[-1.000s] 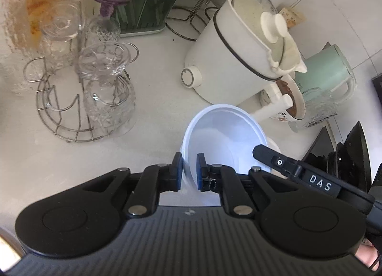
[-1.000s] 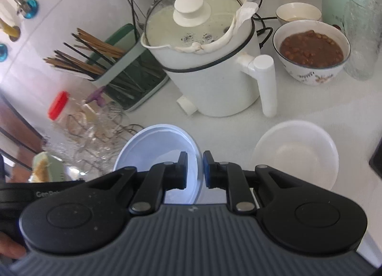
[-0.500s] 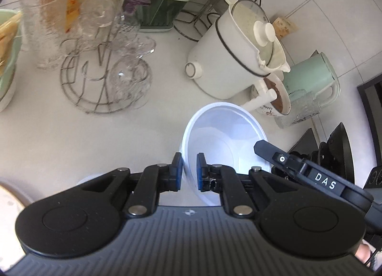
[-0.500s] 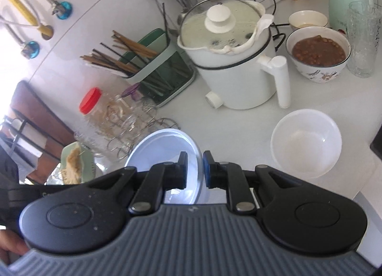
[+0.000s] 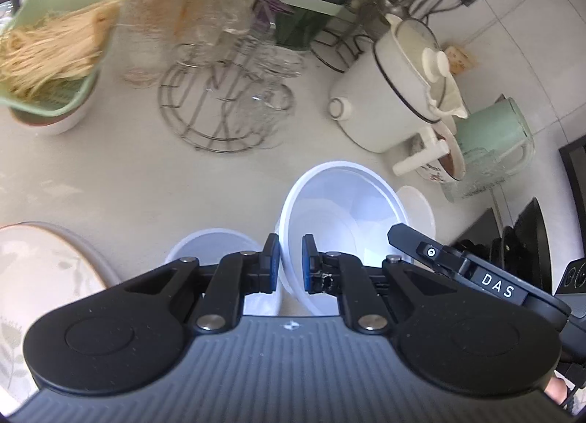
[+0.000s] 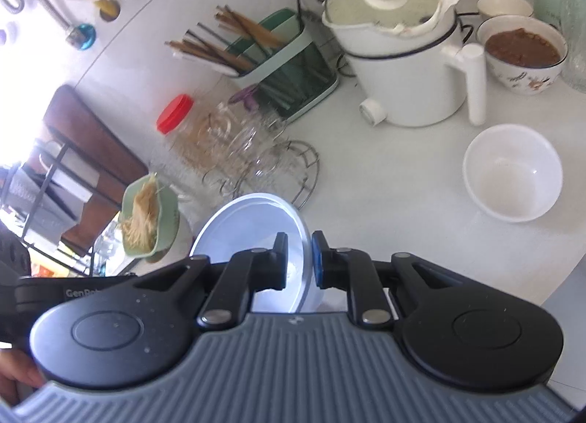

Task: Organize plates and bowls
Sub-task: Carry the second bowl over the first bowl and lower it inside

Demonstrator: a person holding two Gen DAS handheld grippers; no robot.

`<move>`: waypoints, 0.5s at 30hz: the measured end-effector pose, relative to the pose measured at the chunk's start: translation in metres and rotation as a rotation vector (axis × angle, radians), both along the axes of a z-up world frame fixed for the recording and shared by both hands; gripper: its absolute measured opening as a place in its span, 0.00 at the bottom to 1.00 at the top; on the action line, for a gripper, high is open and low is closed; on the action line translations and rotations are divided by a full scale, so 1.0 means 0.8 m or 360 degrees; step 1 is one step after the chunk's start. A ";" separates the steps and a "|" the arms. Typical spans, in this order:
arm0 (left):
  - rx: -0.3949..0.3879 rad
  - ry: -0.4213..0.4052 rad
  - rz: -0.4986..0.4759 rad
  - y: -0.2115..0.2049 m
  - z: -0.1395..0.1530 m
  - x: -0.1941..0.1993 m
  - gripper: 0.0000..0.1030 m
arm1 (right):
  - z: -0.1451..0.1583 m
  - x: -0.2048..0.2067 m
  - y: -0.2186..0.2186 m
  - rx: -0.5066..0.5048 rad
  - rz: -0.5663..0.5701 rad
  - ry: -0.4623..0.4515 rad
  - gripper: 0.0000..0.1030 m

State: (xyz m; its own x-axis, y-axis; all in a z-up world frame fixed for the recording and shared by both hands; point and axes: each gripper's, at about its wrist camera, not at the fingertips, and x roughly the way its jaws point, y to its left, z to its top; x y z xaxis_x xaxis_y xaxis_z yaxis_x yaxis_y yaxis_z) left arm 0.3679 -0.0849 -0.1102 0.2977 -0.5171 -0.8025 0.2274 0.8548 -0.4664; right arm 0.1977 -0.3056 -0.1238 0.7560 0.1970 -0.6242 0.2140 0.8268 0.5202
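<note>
A white plastic bowl [image 5: 344, 210] hangs above the counter, held by both grippers at opposite sides of its rim. My left gripper [image 5: 290, 258] is shut on the near rim in the left wrist view. My right gripper [image 6: 299, 258] is shut on the bowl's [image 6: 252, 218] right rim in the right wrist view. Below the held bowl another white bowl [image 5: 216, 243] sits on the counter, partly hidden by the left fingers. A smaller empty white bowl [image 6: 512, 174] rests near the pot. A patterned plate [image 5: 40, 276] lies at the left edge.
A white electric pot [image 6: 399, 56] with its handle, a bowl of brown food [image 6: 522, 51], a mint kettle [image 5: 490, 137], a wire rack of glasses [image 5: 227, 108], a chopstick holder [image 6: 278, 64], a red-lidded jar [image 6: 175, 115] and a green basket of noodles [image 5: 51, 53] crowd the counter.
Both grippers have carried the white bowl together away from the pot and slightly up. The noodle basket, the patterned plate and a second white bowl have come into the left view.
</note>
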 end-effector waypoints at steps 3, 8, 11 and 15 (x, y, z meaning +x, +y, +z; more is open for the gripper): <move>0.0004 0.0029 0.0046 0.011 -0.006 -0.003 0.12 | -0.002 0.000 0.013 -0.0014 0.0024 0.0015 0.16; 0.0051 0.0045 0.0089 0.031 -0.017 -0.008 0.13 | -0.017 0.003 0.034 -0.0015 0.0056 0.0076 0.16; 0.0099 0.0067 0.0113 0.042 -0.027 -0.009 0.13 | -0.028 0.005 0.048 -0.0013 0.0084 0.0116 0.16; 0.0157 0.0093 0.0090 0.050 -0.043 -0.010 0.13 | -0.042 0.009 0.065 -0.0046 0.0105 0.0165 0.18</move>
